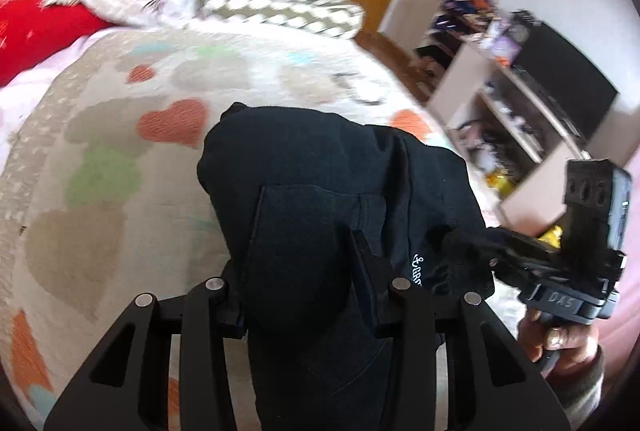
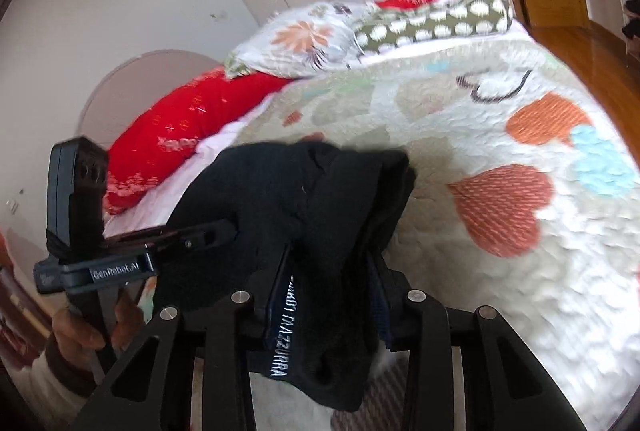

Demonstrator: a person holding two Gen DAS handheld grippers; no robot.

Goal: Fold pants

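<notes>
Black linkage bars frame each wrist view, and between them both sets of jaws are closed partway down on dark cloth. The left gripper (image 1: 304, 271) has a thick bunch of the black pants (image 1: 320, 183) pinched between its pads, with a pocket seam running just ahead of them. The right gripper (image 2: 332, 271) is clamped on a doubled edge bearing white lettering, probably the waistband. Neither is empty; each holds fabric, and the jaws stand only as wide as the bunched cloth lets them.

Beyond the jaws the pants hang and drape in a loose heap, lifted off the heart-patterned quilt (image 2: 500, 191) of the bed, which spreads out ahead and below. Pillows (image 2: 304, 39) and a red cushion (image 2: 180, 127) lie well beyond at the far end.

To do this step well, I'd say the two hands should pull apart evenly so the held edge goes taut, keep both grips firm, then lay the cloth flat on the quilt before folding. Bunching at the left looks the main risk.
</notes>
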